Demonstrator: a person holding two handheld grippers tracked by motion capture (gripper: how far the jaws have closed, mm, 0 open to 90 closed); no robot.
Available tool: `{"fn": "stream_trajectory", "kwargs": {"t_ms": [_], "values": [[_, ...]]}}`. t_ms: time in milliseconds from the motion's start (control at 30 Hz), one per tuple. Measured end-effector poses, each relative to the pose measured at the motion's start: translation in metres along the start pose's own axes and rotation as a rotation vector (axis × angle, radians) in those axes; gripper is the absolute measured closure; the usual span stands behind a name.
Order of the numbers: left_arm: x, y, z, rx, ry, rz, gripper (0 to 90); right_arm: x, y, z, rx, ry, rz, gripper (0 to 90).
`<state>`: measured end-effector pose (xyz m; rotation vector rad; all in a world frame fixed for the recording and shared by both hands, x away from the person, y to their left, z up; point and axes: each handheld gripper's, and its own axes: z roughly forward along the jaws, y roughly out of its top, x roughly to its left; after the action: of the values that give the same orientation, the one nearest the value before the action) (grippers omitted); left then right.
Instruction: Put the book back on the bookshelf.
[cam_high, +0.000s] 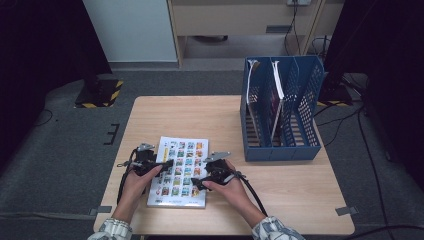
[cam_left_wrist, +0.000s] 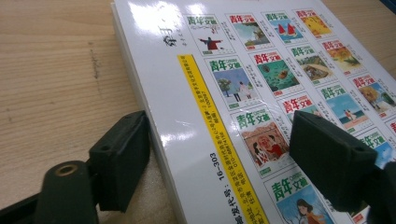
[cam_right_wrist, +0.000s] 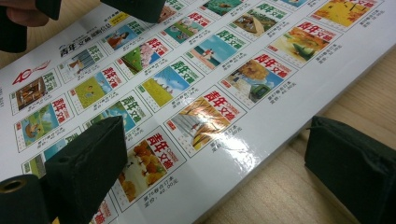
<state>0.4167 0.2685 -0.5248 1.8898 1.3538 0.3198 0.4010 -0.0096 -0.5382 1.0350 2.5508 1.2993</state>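
**Three cameras, one shared book**

The high view looks forward and down on the whole worktop (cam_high: 280, 185) from the person's side. Each gripper view sits very close above the magazine (cam_high: 179, 171), looking along its own fingers (cam_left_wrist: 119, 161): the left toward 1 o'clock, the right toward 11 o'clock. All three share the magazine's cover.

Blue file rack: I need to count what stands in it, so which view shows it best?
The high view: the blue file rack stands whole at the table's far right, two books upright in its slots. The gripper views look along the jaws at the magazine instead, so they are no help.
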Motion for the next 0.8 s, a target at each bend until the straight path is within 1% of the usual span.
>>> {"fn": "stream_trajectory", "kwargs": {"t_ms": [33,67,100,133,167,233,300,333,367,400,433,467,533,567,633,667,733,800], "values": [[0.001,0.001,-0.003,-0.013,-0.005,-0.013,25.6,0.000,0.000,0.000,0.003,0.001,0.000,5.8],[0.001,0.001,-0.003,-0.013,-0.005,-0.013,26.9,0.000,0.000,0.000,0.003,0.001,0.000,5.8],[0.001,0.003,-0.008,-0.037,-0.018,-0.029,29.0,0.000,0.000,0.000,0.004,0.001,0.003,5.6],[0.001,0.003,-0.008,-0.037,-0.018,-0.029,30.2,0.000,0.000,0.000,0.004,0.001,0.003,5.6],[0.000,0.004,-0.011,-0.050,-0.025,-0.032,32.0,0.001,0.000,0.000,0.003,0.000,0.006,5.6],[0.000,0.005,-0.015,-0.052,-0.037,-0.023,33.1,0.001,0.000,0.000,0.003,0.001,0.006,5.6],[0.001,0.005,-0.020,-0.045,-0.076,-0.024,36.5,0.001,0.000,0.000,0.003,-0.001,0.007,5.6],[0.002,0.004,-0.022,-0.035,-0.119,-0.029,37.7,0.000,0.000,0.000,0.002,0.000,0.004,5.6],[0.002,0.004,-0.022,-0.035,-0.119,-0.029,38.7,0.001,0.000,0.000,0.004,0.001,0.006,5.6],[0.000,0.003,-0.024,-0.018,-0.156,-0.020,40.6,0.000,0.000,-0.001,0.005,0.002,0.006,5.6],[0.000,0.003,-0.024,-0.018,-0.156,-0.020,41.0,0.000,0.000,-0.001,0.005,0.002,0.006,5.6],[-0.002,0.003,-0.023,-0.008,-0.164,-0.007,41.5,0.000,0.000,-0.001,0.006,0.001,0.005,5.6],[-0.005,0.004,-0.022,-0.004,-0.143,-0.002,42.7,0.000,0.000,-0.001,0.006,0.001,0.005,5.6],[-0.005,0.004,-0.021,-0.006,-0.142,-0.011,45.2,0.000,0.000,-0.001,0.005,0.002,0.006,5.6],[-0.006,0.005,-0.020,-0.004,-0.139,-0.008,47.9,0.000,0.000,-0.001,0.005,0.002,0.006,5.6],[-0.007,0.005,-0.019,-0.005,-0.135,-0.004,47.9,0.001,0.000,0.000,0.002,0.001,0.007,5.6],[-0.009,0.006,-0.018,-0.001,-0.124,0.018,50.6,0.000,0.000,0.000,0.002,0.000,0.007,5.5],[-0.010,0.006,-0.018,0.000,-0.123,0.019,50.6,0.000,0.000,0.000,0.004,0.000,0.008,5.5]]}}
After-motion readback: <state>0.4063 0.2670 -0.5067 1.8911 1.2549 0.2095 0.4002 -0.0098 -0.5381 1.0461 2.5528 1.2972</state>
